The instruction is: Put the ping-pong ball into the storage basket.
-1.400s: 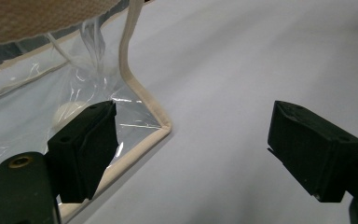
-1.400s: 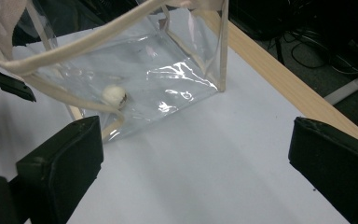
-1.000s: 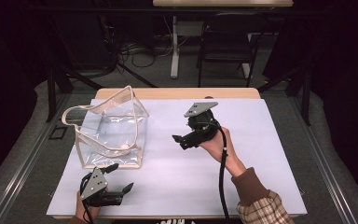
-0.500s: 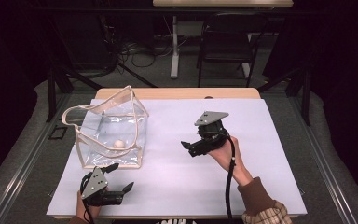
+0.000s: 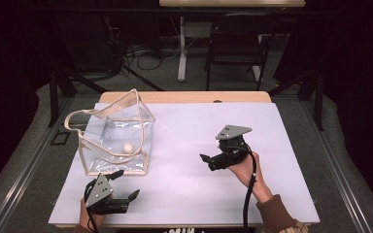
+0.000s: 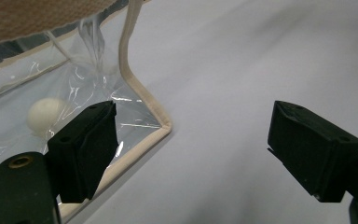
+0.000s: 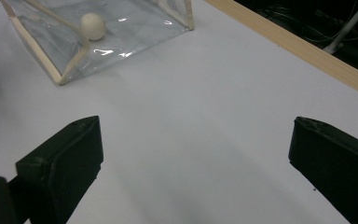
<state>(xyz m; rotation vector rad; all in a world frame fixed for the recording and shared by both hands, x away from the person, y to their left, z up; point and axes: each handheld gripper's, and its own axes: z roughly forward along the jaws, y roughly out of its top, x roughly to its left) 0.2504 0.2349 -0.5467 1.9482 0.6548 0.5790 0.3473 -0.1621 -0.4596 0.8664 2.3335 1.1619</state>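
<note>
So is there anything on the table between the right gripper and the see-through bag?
No. In the high view, only bare white table lies between the right gripper and the clear bag.

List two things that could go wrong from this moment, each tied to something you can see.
1. The clear bag looks soft and slumped; the left hand-held gripper, open beside its near corner, might nudge or collapse it.
2. The white ball lies loose inside, so tipping the bag might let it roll onto the table.
</note>
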